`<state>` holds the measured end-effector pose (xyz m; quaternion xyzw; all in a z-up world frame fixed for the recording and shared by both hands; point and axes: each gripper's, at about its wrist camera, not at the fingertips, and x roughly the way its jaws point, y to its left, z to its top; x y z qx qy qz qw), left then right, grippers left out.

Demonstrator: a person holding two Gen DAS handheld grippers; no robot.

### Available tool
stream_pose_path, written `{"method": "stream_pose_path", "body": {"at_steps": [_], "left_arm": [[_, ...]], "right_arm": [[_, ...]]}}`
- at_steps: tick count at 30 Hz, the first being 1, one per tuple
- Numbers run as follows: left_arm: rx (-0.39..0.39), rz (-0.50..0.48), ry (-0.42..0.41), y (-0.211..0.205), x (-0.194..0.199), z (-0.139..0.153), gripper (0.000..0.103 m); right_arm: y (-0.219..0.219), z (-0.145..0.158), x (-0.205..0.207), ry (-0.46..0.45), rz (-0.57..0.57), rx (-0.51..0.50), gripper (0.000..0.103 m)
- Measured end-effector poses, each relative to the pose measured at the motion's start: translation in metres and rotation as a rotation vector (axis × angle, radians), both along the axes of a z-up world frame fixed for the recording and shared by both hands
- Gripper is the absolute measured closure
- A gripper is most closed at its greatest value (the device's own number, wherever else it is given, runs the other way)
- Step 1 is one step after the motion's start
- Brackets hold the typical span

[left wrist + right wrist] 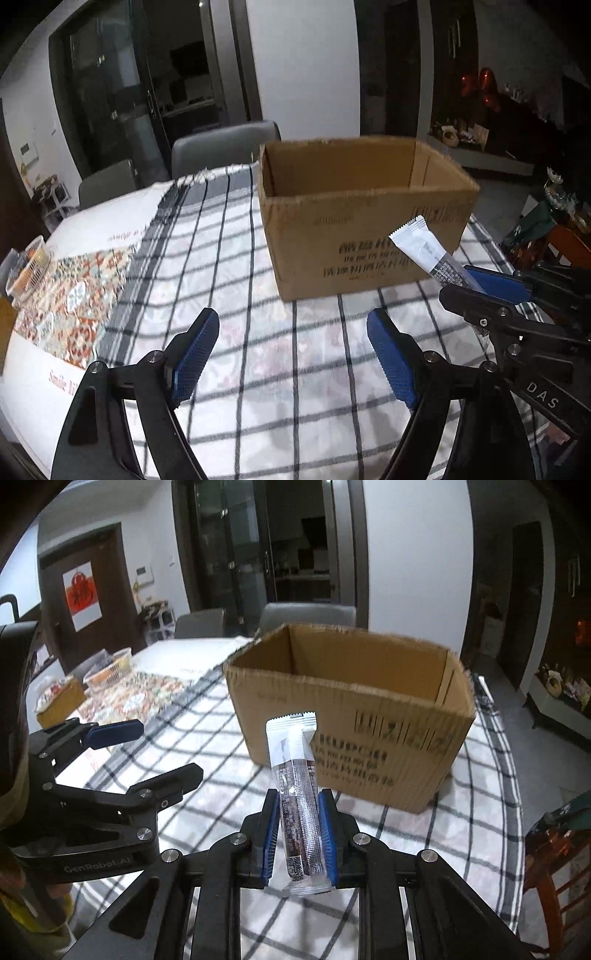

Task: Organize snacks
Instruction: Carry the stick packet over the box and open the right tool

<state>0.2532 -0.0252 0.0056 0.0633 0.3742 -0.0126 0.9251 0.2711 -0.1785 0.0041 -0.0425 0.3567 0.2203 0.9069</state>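
Note:
An open brown cardboard box (354, 218) (351, 716) stands on the checked tablecloth, its inside hidden. My right gripper (298, 805) is shut on a white and silver snack bar packet (297, 775), held upright above the cloth just in front of the box. The packet (424, 251) and the right gripper (484, 288) also show at the right of the left wrist view. My left gripper (293, 328) is open and empty above the cloth, left of the right one; it shows in the right wrist view (162, 749) too.
A white basket (110, 668) (31, 269) and a small box of snacks (59, 698) sit at the table's far left on a patterned cloth. Grey chairs (225, 147) stand behind the table. A wooden chair (554, 867) stands at the right.

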Motion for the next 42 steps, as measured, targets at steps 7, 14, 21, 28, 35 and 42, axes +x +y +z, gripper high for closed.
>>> {"method": "stream_pose_path", "body": {"at_steps": [7,14,21,28,35,42], "left_arm": [[0.016,-0.019,-0.059,-0.001,0.013,0.027,0.018],[0.015,-0.027,-0.107,0.001,0.037,0.051,0.018],[0.018,-0.014,-0.119,0.004,0.064,0.055,0.018],[0.009,0.016,-0.113,0.011,0.078,0.051,0.018],[0.016,0.022,-0.124,0.012,0.076,0.049,0.018],[-0.001,-0.006,-0.15,0.006,0.05,0.057,0.018]], "right_arm": [[0.001,0.027,0.016,-0.056,-0.015,0.003,0.081],[0.0,0.057,0.04,-0.126,-0.038,-0.002,0.081],[0.003,0.072,0.075,-0.158,-0.055,-0.045,0.081],[0.009,0.065,0.107,-0.147,-0.07,-0.086,0.074],[0.004,0.062,0.098,-0.136,-0.106,-0.067,0.071],[-0.009,0.067,0.056,-0.155,-0.174,-0.003,0.071]]}}
